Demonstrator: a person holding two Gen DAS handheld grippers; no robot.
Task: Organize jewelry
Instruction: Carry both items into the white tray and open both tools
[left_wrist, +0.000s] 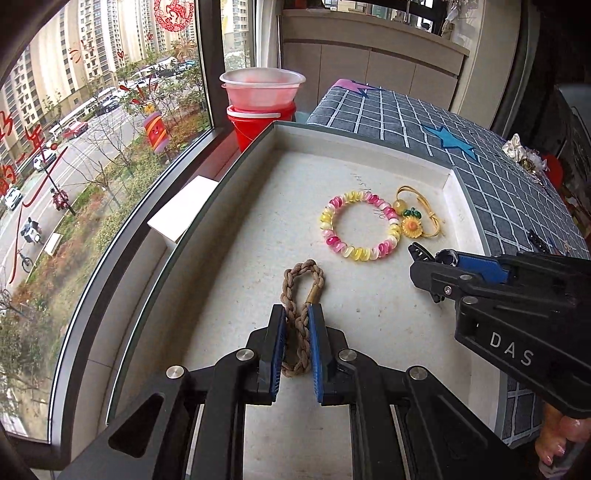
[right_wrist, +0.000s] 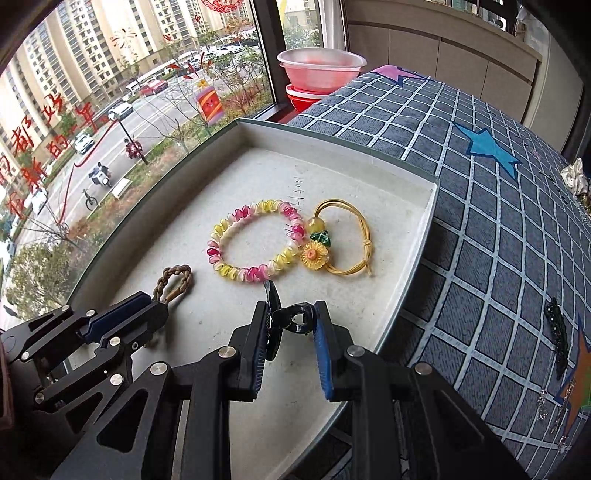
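**Both grippers loaded over tray: placing step**

Landmark: shallow white tray (left_wrist: 369, 142) on checked cloth (left_wrist: 424, 122).

- L gripper (left_wrist: 297, 314): fingers pinching brown braided loop (left_wrist: 303, 288); loop's far end lying on tray floor near tray's window-side edge.
- R gripper (right_wrist: 291, 314): fingers clamped on small black hair clip (right_wrist: 286, 317), clip tip poking fwd, low over tray floor near its cloth-side front edge.
- Already in tray, toward far corner: pink/yellow spiral bracelet (right_wrist: 255, 240), touching sunflower hair tie (right_wrist: 319, 254) w/ yellow cord.
- Outside tray, on cloth: another dark clip (right_wrist: 557, 332), misc. trinkets at far edge, too small to ID.
- Beyond tray: red cups (left_wrist: 258, 99) on sill.

Step, judged: depositing both pieces in tray. Next: ease fingers apart, let loop and clip drop on bare floor clear of bracelet; then lift off w/o snagging braid.
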